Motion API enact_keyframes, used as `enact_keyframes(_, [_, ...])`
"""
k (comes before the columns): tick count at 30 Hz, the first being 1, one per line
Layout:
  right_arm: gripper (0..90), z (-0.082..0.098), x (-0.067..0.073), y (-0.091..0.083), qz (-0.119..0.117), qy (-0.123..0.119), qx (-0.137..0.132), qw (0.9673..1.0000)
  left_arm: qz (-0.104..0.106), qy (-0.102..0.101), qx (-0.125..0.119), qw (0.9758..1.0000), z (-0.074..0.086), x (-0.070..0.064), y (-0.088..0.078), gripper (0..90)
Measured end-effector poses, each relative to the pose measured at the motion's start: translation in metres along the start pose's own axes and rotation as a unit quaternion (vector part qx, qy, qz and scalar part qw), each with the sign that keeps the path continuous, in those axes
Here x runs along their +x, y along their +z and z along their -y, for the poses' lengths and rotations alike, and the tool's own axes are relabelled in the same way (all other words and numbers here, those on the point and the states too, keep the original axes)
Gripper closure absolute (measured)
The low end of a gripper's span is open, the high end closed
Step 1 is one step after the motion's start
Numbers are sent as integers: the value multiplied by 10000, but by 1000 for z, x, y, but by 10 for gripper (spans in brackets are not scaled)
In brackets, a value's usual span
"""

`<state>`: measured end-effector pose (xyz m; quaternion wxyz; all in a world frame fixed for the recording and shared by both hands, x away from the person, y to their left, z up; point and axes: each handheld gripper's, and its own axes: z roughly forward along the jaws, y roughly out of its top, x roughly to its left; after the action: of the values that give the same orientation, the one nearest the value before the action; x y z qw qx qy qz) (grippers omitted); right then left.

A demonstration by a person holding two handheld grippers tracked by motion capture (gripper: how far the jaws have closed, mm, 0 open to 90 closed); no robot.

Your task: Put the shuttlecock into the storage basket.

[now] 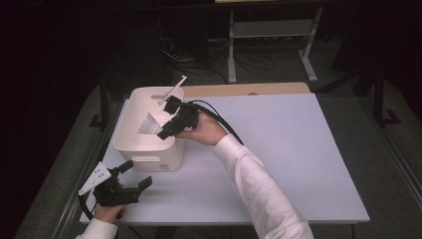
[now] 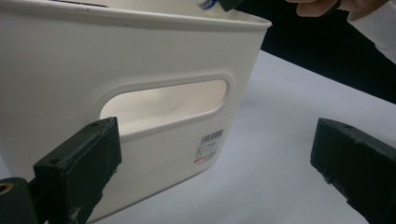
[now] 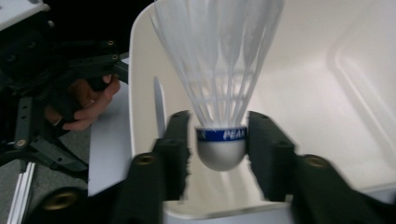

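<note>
A white feather shuttlecock (image 3: 219,79) with a blue band stands feathers up between my right gripper's (image 3: 219,142) jaws, which press its cork from both sides. From above, the right gripper (image 1: 166,122) holds the shuttlecock (image 1: 151,124) over the open white bin (image 1: 154,162) at the table's left. My left gripper (image 1: 137,174) rests low in front of the bin, its jaws wide apart with nothing between them. In the left gripper view the bin's (image 2: 140,51) front wall with its handle slot is just ahead of the left gripper (image 2: 215,140).
A thin white strip (image 1: 173,90) leans out over the bin's far rim. The pale table (image 1: 298,149) stretches bare to the right of the bin. A wooden strip (image 1: 249,89) runs along its far edge, with a metal stand (image 1: 271,30) and cables beyond.
</note>
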<state>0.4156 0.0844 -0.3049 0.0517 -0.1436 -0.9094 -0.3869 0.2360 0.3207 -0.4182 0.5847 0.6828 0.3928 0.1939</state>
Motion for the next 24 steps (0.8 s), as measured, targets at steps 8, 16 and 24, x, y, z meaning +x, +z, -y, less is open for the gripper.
enact_keyframes(8, [285,1,0,-13,98,-139,-182,9997,-6,27,38,10000,0,1,0,15])
enact_keyframes(16, [8,7,-1,-25,222,-94,-515,9984,-9,23,51,10000,0,0,0,15])
enact_keyframes(24, [0,19,-5,-41,369,1,-639,9973,-6,16,45,10000,1,0,1,15])
